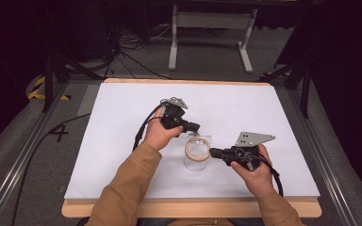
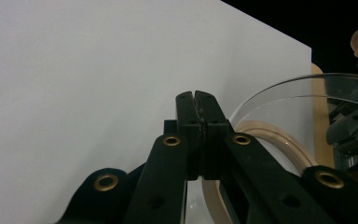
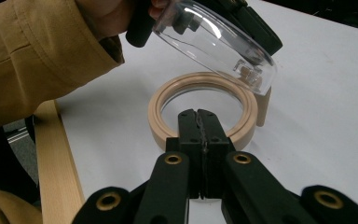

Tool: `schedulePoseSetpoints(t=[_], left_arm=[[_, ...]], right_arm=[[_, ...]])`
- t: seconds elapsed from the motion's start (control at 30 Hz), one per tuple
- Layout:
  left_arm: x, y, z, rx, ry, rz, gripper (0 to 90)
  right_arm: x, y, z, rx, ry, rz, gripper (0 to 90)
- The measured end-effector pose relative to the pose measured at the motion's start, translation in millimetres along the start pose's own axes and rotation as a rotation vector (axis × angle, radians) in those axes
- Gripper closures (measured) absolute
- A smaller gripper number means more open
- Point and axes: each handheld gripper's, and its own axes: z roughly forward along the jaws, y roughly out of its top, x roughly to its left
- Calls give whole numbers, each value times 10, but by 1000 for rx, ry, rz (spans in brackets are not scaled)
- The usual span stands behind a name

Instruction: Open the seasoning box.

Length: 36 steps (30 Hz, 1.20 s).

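A clear jar (image 1: pixel 196 162) with a beige ring (image 3: pixel 165 95) around its mouth stands on the white table near the front middle. Its clear hinged lid (image 3: pixel 214 39) is tilted up and open over the far side of the ring. My left gripper (image 2: pixel 196 95) is shut, with nothing seen between its jaws. It reaches in from the left behind the raised lid (image 2: pixel 307 91), which leans beside it. My right gripper (image 3: pixel 198 113) is shut too, and its tips lie over the near rim of the ring. In the high view it (image 1: pixel 212 152) touches the jar's right side.
The white sheet (image 1: pixel 122 122) covers a wooden table whose edge (image 1: pixel 193 207) runs along the front. A tan sleeve (image 3: pixel 32 51) lies close to the jar on the left. A white stand (image 1: pixel 211 28) and cables are on the floor beyond the table.
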Motion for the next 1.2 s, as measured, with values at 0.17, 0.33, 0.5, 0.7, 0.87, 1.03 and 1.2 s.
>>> schedulePoseSetpoints(t=[0.17, 0.33, 0.5, 0.7, 0.87, 1.03, 1.2], left_arm=[[-8, -3, -9, -1, 2, -2, 895], [-22, -15, -48, -13, 13, 6, 892], [-76, -16, -215, -46, 36, 13, 891], [-158, -72, -478, -75, 66, 8, 883], [-243, -147, -685, -87, 97, 8, 878], [-278, -233, -836, -89, 122, -3, 873], [-322, -332, -1009, -98, 133, -15, 860]], right_arm=[[-9, 11, 12, -20, -5, -7, 900], [-15, 20, 15, -29, -4, -5, 900], [-19, 37, 25, -30, 0, -12, 900], [-60, 92, 9, -50, 3, -20, 900], [-100, 153, 1, -66, 8, -24, 900], [-129, 207, 14, -79, 17, -33, 900], [-169, 274, 55, -95, 26, -44, 900]])
